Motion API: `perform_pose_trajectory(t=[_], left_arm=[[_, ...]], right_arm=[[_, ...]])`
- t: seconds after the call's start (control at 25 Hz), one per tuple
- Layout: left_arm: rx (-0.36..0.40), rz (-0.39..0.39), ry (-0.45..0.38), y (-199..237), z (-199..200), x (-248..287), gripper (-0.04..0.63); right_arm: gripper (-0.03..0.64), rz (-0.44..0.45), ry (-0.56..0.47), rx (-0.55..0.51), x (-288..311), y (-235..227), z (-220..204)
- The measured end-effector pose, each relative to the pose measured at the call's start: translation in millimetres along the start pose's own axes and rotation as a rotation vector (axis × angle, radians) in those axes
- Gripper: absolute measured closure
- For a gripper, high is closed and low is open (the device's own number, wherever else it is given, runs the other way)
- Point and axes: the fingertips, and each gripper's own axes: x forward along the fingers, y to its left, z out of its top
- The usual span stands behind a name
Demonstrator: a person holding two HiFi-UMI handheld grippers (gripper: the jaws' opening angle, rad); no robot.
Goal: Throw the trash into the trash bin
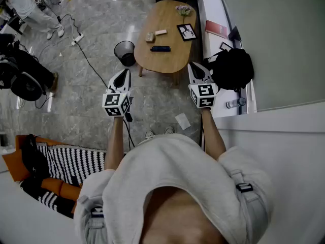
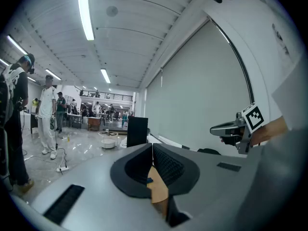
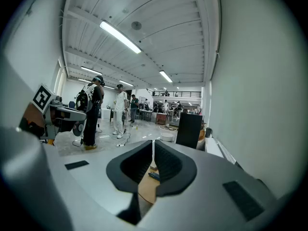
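Trash bin [image 1: 125, 52]: one, beside one table [image 1: 163, 63]

The oval wooden counter [image 1: 165, 15] carries a small tan block [image 1: 150, 36], a pale bar [image 1: 160, 32], a dark slim object [image 1: 160, 49], a black card [image 1: 187, 32] and, at its far edge, flowers [image 1: 183, 9]. A black bin [image 1: 125, 52] stands on the floor [image 1: 96, 19] by its left edge.

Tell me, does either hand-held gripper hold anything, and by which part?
Nothing is held: the left hand-held gripper and the right hand-held gripper are shut and empty.
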Motion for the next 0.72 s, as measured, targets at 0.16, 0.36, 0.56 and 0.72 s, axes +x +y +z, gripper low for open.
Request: perform_pose_trajectory(t=[0.16,0.36,0.56,0.72], left_arm=[[0.0,-0.004,0.002,-5.0,-1.4,0.5,0.575],[-0.003,-0.006,0.004,-7.2,-1.8,0.0,0.575],[-0.005,-0.011,0.013,-15.8,-4.4,-2.4,0.575],[0.001,-0.017,0.021,-26.2,-5.8,-0.7,0.575]], right_arm=[[0.578,0.011,0.005,-0.005,-1.8,3.8,-2.3],[0.578,0.026,0.01,-0.019,-2.3,9.4,-2.3],[0.578,0.05,-0.007,-0.036,-7.7,13.7,0.4],[0.578,0.069,-0.023,-0.037,-9.6,12.6,1.9]])
